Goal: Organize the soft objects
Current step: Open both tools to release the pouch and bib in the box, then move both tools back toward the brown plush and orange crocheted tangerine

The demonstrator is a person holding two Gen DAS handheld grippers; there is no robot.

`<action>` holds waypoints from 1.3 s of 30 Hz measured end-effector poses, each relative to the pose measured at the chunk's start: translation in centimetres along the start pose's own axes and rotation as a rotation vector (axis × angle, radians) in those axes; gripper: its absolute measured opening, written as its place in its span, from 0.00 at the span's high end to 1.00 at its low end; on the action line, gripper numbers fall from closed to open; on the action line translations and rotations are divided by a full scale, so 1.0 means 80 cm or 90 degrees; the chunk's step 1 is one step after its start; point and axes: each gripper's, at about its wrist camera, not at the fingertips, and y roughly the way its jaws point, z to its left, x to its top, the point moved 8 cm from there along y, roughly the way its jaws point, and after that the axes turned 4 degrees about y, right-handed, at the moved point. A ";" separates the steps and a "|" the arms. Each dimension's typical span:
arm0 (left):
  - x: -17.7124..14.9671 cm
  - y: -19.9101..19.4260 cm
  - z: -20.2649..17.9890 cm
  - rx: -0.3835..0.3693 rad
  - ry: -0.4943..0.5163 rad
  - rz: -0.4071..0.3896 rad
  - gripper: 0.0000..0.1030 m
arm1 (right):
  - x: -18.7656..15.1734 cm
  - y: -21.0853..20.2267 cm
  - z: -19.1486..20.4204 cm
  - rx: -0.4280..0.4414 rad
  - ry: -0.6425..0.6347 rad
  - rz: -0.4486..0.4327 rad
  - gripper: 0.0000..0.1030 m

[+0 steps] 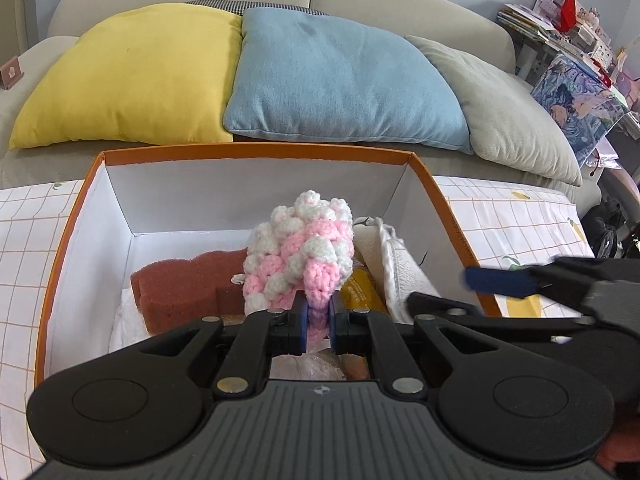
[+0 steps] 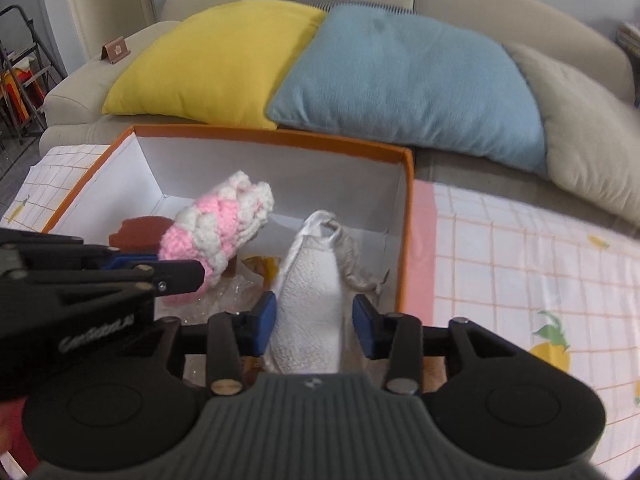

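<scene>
Three cushions (image 1: pixel 336 76) behind box (image 1: pixel 256 151) — sponge (image 1: pixel 188 284) inside.

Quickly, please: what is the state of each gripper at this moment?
Left gripper: closed on the pink and white crocheted yarn piece.
Right gripper: open; white terry cloth between its fingers, not pressed.

Left gripper (image 1: pixel 319 320) clamped (right gripper (image 2: pixel 315 326) parted)
</scene>
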 end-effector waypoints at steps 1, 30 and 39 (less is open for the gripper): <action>0.001 0.001 -0.002 0.001 0.003 0.001 0.89 | 0.001 -0.007 0.000 -0.003 -0.008 -0.012 0.52; -0.025 -0.183 -0.079 0.065 0.137 -0.265 0.18 | -0.107 -0.185 -0.052 -0.082 0.057 -0.169 0.37; -0.105 -0.207 -0.107 0.028 0.126 -0.211 0.18 | -0.192 -0.231 -0.061 -0.124 0.099 -0.179 0.35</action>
